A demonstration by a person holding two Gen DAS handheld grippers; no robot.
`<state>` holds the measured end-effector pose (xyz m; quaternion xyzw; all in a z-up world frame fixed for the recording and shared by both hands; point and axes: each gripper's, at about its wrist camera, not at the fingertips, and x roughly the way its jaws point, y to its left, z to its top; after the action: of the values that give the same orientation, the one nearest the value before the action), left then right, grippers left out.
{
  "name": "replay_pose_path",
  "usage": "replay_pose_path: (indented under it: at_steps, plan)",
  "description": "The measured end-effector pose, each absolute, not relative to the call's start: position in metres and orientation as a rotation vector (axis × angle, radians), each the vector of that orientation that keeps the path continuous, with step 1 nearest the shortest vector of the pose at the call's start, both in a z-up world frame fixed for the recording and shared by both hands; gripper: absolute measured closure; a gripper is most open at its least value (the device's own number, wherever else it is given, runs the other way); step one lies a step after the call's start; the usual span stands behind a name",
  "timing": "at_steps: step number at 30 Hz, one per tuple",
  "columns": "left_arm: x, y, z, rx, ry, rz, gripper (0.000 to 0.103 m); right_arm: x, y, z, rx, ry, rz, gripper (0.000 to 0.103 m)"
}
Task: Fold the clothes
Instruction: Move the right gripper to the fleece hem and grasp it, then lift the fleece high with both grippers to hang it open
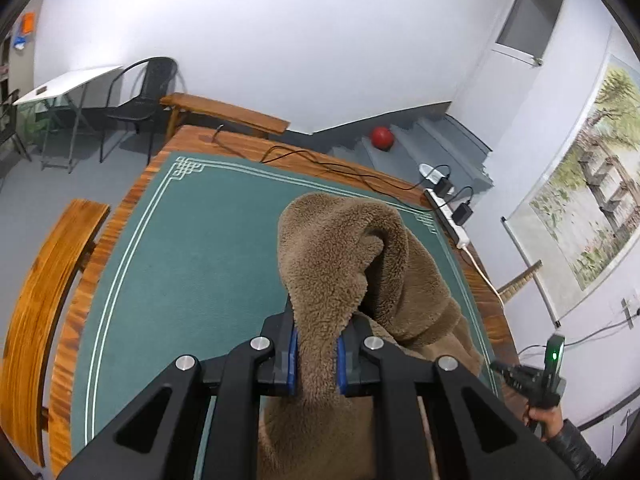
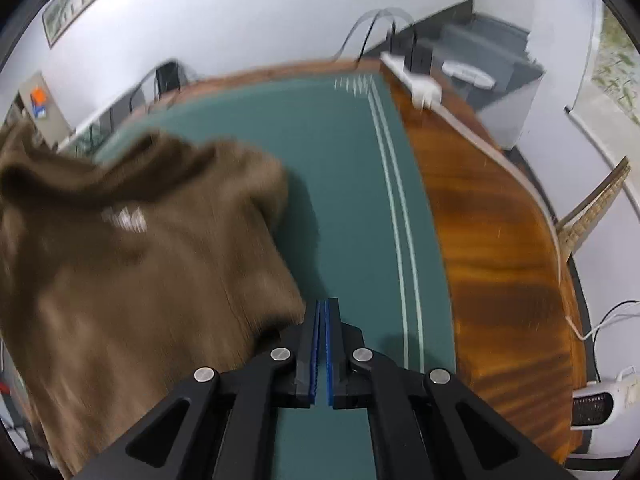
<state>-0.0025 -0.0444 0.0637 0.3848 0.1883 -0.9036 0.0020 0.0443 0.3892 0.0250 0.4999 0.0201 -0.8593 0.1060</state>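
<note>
A brown fleece garment (image 1: 360,264) lies bunched on the green table mat (image 1: 192,248). My left gripper (image 1: 316,320) is shut on a fold of it and holds that fold up off the mat; the fleece hides the fingertips. In the right wrist view the same garment (image 2: 132,248) spreads over the left half, with a small white logo (image 2: 122,218). My right gripper (image 2: 322,306) is shut and empty, just right of the garment's edge, over the mat (image 2: 352,208). The right gripper also shows in the left wrist view (image 1: 528,376), held in a hand.
The mat covers a wooden table (image 2: 496,248). A white power strip (image 1: 448,216) with black plugs and cables lies at the far right table edge. Wooden benches (image 1: 44,296) stand on the left and far side. A white heater (image 2: 600,400) stands on the floor at right.
</note>
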Motion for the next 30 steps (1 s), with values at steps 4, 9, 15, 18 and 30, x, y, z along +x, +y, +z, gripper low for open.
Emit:
replay_pose_path:
  at_steps: [4,9,15,18,30]
  plan:
    - [0.007,-0.046,0.065,1.191,0.595,-2.798,0.087,0.049,0.397,0.006,1.496,0.055,-2.445,0.098]
    - [0.009,-0.045,0.054,1.218,0.610,-2.753,0.087,0.055,0.398,0.012,1.427,0.005,-2.438,0.009]
    - [0.009,-0.046,0.050,1.221,0.618,-2.740,0.087,0.058,0.391,0.024,1.380,0.179,-2.529,0.009]
    - [0.009,-0.047,0.049,1.228,0.620,-2.739,0.087,0.054,0.383,0.018,1.361,0.345,-2.557,0.009]
    - [0.015,-0.056,0.050,1.229,0.668,-2.751,0.087,0.002,0.330,-0.018,1.408,0.356,-2.363,0.087]
